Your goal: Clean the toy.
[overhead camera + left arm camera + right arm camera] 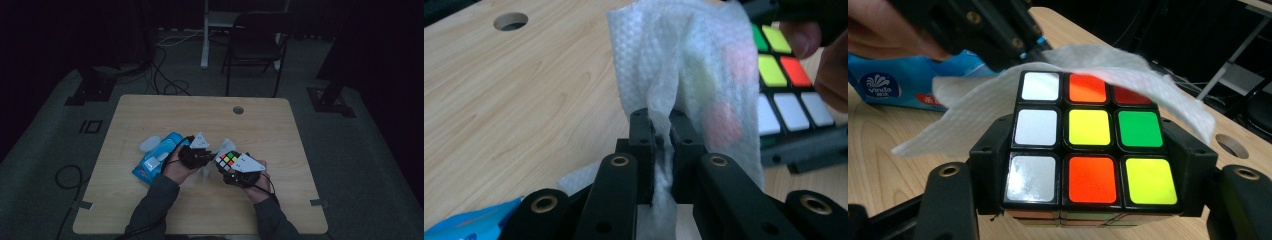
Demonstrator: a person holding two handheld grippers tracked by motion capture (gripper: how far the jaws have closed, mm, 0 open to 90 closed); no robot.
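High view: dim room, wooden table [150, 210], a person's forearms coming in from the bottom edge. Far left on the table lies a blue tissue pack [152, 162], a white sheet poking from its opening; it sits just beside the left gripper [200, 156], probably the source of the tissue in use. The left gripper is clenched on a tissue [220, 148]: in the left gripper view the jaws stand almost together with the white sheet [674, 65] bunched between them and fanning upward, so a broad flap is free to drape. Behind the thin paper the cube [789, 85] shows, its coloured stickers glowing through. To the right, the right gripper [237, 172] grasps the cube [228, 161] above the table near the front middle, clear of the surface. In the right gripper view the jaws clamp the cube [1088, 150] from both sides, leaving one face open to the camera: white column, orange and yellow in the middle, green and yellow to the right. The tissue [1128, 70] lies over the far top edge, covering part of the top row. My reading: cube held steady and face exposed so the tissue can wipe it; wiping appears underway on the far edge. The blue pack [893, 85] sits behind.
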